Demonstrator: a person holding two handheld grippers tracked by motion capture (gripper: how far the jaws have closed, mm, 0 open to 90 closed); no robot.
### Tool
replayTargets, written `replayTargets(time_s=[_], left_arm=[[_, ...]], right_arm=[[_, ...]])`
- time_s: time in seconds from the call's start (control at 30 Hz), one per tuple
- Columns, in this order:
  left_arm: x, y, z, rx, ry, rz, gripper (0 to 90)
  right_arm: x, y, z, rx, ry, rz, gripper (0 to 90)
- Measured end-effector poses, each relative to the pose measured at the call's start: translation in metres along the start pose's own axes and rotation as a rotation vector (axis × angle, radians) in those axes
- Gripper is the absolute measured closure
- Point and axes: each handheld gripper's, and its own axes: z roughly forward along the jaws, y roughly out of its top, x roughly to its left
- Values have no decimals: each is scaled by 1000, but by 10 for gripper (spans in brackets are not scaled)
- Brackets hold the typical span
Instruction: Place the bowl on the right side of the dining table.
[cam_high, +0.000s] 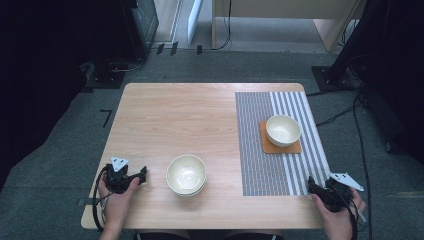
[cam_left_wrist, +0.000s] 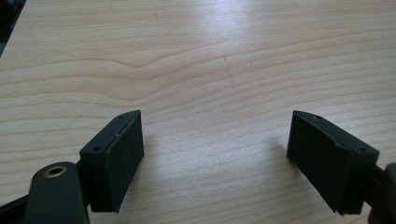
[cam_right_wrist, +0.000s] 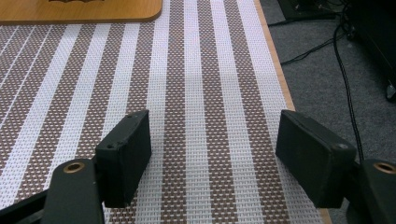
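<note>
Pale wooden desk (cam_high: 165, 115) on grey carpet floor (cam_high: 60, 165), striped woven placemat (cam_high: 260, 165) at right.

Stacked cream bowls (cam_high: 186, 174) sit near the left gripper (cam_high: 142, 175); another cream bowl (cam_high: 283, 130) rests on a wooden coaster (cam_high: 266, 145). Right gripper (cam_high: 310, 184): both fingers wide, empty.

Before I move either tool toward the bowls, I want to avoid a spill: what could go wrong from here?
The near bowl looks like two stacked; a grip on the upper rim could leave the lower one behind or tip the stack. The far bowl sits on a small wooden coaster, so a nudge could slide it off. The right tool, open at the striped mat corner, may snag the mat's edge.
</note>
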Motion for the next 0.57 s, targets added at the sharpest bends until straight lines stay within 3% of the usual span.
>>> replayTargets(time_s=[0.13, 0.23, 0.43, 0.57], left_arm=[[0, 0, 0, 0, 0, 0, 182], [0, 0, 0, 0, 0, -1, 182], [0, 0, 0, 0, 0, 0, 182], [0, 0, 0, 0, 0, 0, 182]], right_arm=[[1, 0, -1, 0, -10, 8, 269], [1, 0, 0, 6, -19, 24, 194], [1, 0, 0, 8, -18, 22, 192], [4, 0, 1, 23, -4, 8, 114]])
